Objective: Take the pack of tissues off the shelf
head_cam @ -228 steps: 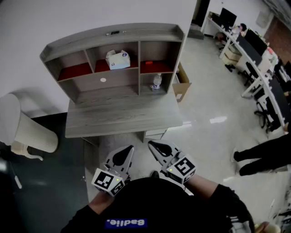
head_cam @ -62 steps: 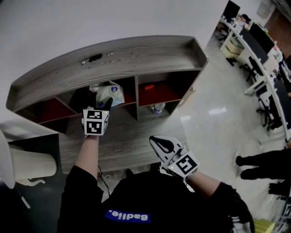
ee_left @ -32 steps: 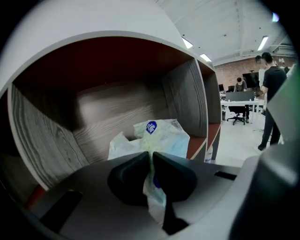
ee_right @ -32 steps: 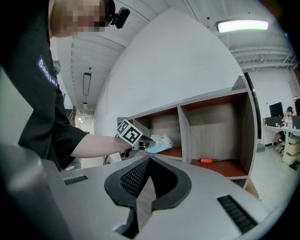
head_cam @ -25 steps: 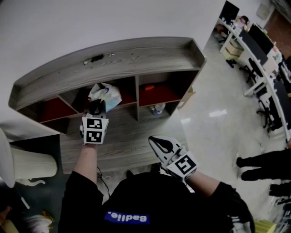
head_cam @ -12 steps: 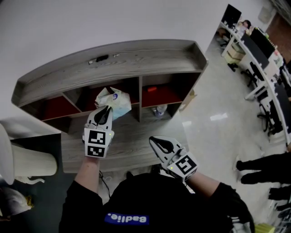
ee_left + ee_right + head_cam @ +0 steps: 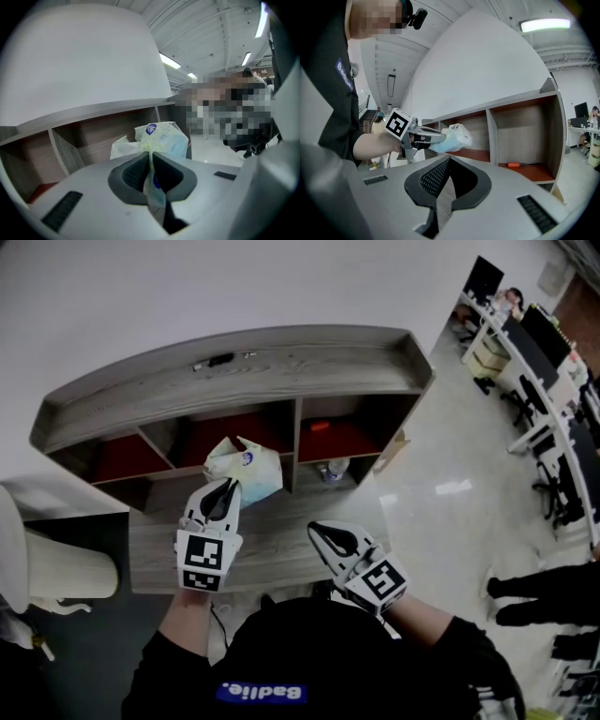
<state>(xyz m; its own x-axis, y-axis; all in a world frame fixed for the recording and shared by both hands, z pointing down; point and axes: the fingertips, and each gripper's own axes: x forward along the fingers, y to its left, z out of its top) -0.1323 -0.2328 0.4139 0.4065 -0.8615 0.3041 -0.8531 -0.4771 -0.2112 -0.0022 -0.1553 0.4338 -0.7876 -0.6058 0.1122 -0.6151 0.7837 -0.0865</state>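
The pack of tissues [image 7: 246, 468] is a pale soft plastic pack with a blue round mark. My left gripper [image 7: 222, 500] is shut on its wrapper and holds it in the air in front of the middle shelf compartment [image 7: 234, 432], above the desk top. In the left gripper view the wrapper [image 7: 151, 176] is pinched between the dark pads, and the pack [image 7: 159, 139] bulges beyond the tips. The right gripper view shows the left gripper [image 7: 440, 137] holding the pack [image 7: 453, 136] out from the shelf [image 7: 487, 117]. My right gripper [image 7: 321, 535] is shut and empty, low over the desk's front edge.
The grey wooden shelf unit [image 7: 234, 381] stands on a desk [image 7: 272, 540] against a white wall. A small orange object [image 7: 319, 426] lies in the right compartment, a bottle [image 7: 327, 470] stands below it. A white chair [image 7: 37, 568] is at left. Office desks stand far right.
My left gripper has drawn back from the middle compartment toward me with the tissue pack in it. The pack is now clear of the shelf. The right gripper has stayed where it was.
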